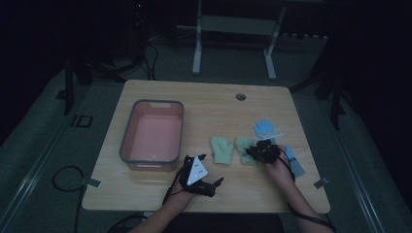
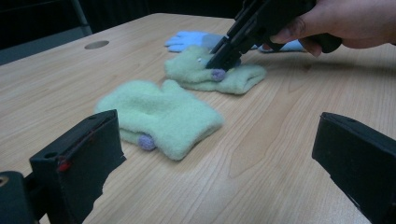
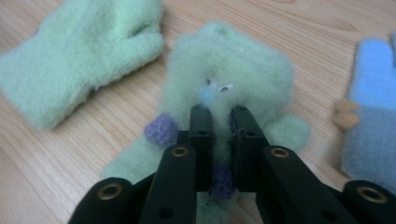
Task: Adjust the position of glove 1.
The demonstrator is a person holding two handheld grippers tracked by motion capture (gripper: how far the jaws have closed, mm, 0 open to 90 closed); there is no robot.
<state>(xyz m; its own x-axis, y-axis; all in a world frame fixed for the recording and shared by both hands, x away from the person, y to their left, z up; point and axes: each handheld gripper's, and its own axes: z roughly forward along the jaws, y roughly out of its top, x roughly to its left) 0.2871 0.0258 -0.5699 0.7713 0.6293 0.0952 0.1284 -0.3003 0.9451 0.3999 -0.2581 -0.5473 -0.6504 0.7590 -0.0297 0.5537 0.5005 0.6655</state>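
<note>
The right gripper [image 3: 219,116] has its jaws clenched on a pinched fold of the green mitten [image 3: 233,79]

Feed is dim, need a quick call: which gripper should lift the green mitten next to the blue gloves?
Right. The right gripper is already pinched on that green mitten; the left gripper sits open, away from it.

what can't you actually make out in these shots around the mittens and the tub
- Grip on the green mitten: in the right gripper view, the right gripper covers the pinched fold.
- Blue gloves: high view dark; hand hides part.
- Pink tub: bottom too dim to read.
- Left gripper: jaws cut off by the frame edges.
</note>
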